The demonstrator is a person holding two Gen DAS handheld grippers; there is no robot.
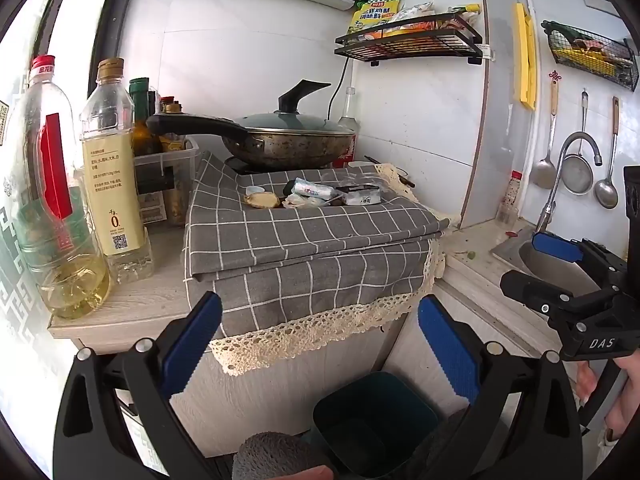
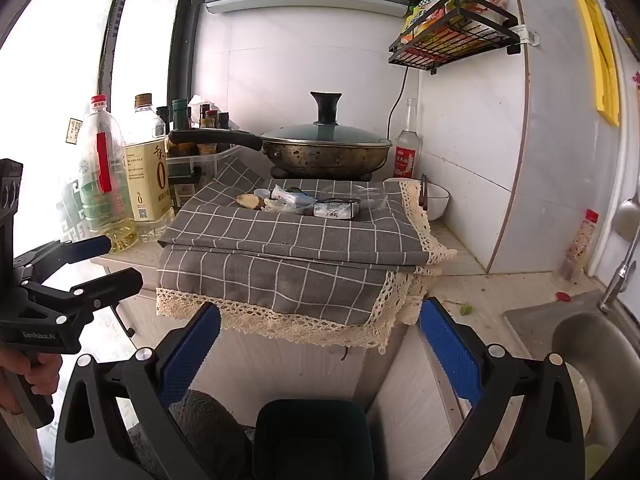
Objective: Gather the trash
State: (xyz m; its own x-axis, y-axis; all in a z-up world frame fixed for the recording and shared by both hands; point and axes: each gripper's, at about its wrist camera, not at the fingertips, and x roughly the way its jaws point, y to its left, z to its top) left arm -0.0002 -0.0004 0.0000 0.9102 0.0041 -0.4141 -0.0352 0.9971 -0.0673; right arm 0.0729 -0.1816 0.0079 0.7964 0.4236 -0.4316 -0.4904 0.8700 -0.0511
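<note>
We hold the left gripper and the right gripper in front of the counter, both with the jaws wide apart and nothing between them. The trash is not yet touched. It lies in a small pile on the grey checked cloth, near the far edge of it, just in front of the lidded wok. In the pile we see a blue-and-white wrapper, a dark-and-white packet beside it, a piece of ginger and a small white cap; a crumpled clear plastic container lies at the right end of the pile. The dark green bin stands on the floor below the near edge of the counter, and as far as we can see inside it, it holds nothing. So we judge that the task is only at its start: every piece must still be picked up and dropped in the bin.
</note>
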